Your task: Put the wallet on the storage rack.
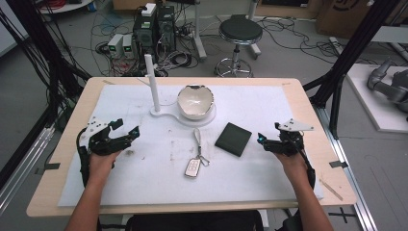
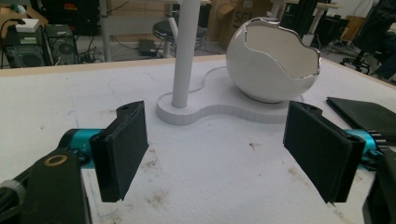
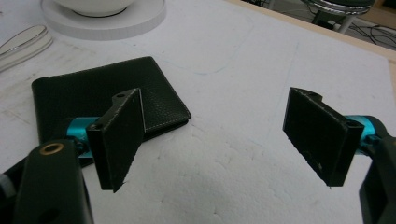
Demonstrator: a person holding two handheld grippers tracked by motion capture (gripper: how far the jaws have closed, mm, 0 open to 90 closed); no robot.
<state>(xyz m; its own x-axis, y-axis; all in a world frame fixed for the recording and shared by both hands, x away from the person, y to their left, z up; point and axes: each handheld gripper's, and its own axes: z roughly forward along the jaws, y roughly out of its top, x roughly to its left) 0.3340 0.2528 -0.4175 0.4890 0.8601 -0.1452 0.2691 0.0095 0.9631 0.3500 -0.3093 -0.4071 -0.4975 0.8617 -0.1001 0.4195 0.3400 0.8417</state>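
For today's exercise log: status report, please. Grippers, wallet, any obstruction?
Left hand-held gripper open, empty. Right hand-held gripper open, empty, beside the wallet. Wallet flat on the mat, untouched. Path clear.

Grained matt leather wallet [image 3: 93, 95] (pale stitching), glossy ceramic bowl [image 2: 273, 63].

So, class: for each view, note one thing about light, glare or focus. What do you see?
High view: even overhead light, soft picture, faint shadows under the wallet and key fob. Left gripper view: the bowl is brightly lit, with glare on its metallic rim. Right gripper view: the near jaws look sharp, and the stool at the top edge is blurred.
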